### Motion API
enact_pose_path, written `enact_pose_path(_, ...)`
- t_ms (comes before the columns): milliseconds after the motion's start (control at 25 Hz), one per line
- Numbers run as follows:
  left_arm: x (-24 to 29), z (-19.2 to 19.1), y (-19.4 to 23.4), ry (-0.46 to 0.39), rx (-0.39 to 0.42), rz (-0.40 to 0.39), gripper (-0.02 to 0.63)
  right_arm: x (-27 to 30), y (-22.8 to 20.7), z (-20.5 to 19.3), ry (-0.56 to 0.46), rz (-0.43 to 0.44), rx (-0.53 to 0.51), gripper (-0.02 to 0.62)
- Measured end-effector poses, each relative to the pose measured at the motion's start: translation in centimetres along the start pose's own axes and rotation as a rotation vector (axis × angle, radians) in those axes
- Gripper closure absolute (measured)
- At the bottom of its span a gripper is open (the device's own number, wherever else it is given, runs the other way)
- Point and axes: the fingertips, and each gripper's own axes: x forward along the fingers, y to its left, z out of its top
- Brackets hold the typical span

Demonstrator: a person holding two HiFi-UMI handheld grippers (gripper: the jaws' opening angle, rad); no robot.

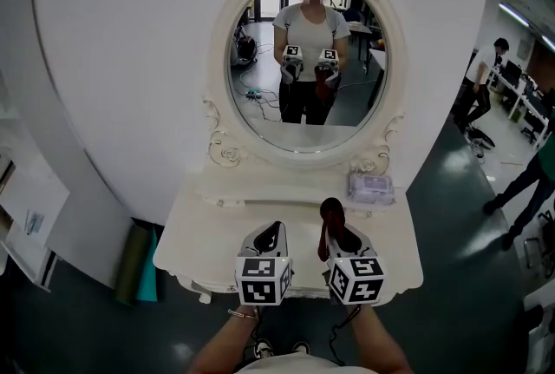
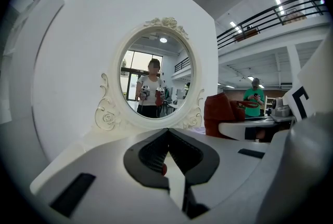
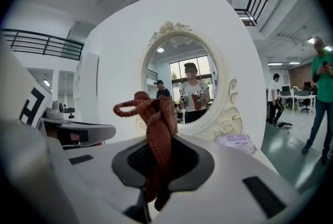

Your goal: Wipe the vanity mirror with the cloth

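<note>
Plainly, the right gripper [image 1: 345, 235] was clamped on the cloth [image 1: 330, 220], a rust-red knitted piece pinched between its two jaws. In the right gripper view the cloth bunched up in a loop above the jaw tips, and a strip of it trailed down between the dark pads toward the camera. The left gripper [image 1: 275, 231] sat just beside the right one. Its jaws were pressed together at the tips and nothing was caught between them. Both grippers hovered over the near part of the white vanity table [image 1: 208, 229], level with each other and pointing at the vanity mirror [image 1: 308, 60]. The cloth was well short of the glass and did not touch it. The mirror was oval and stood upright at the back of the table in a cream frame carved with roses and scrolls. Its glass reflected the person holding both grippers, with the red cloth showing at one of them. A pale purple packet [image 1: 371, 187] lay on the table at the mirror's lower right, near the frame. Off to the right, on the dark floor, a person in a green top [image 3: 323, 77] stood well apart from the table.
</note>
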Motion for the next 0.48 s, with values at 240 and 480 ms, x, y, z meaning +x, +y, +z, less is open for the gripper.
enact_pose_path(240,0.29,-0.16,0.11,0.005,-0.006,0.005,0.600,0.11,-0.22,-0.18,0.008,0.002,-0.002,0.538)
enact_pose_path(480,0.18,-0.27,0.12,0.008,-0.001,0.005,0.600,-0.34,-0.43,-0.35,0.013,0.000,-0.005,0.538)
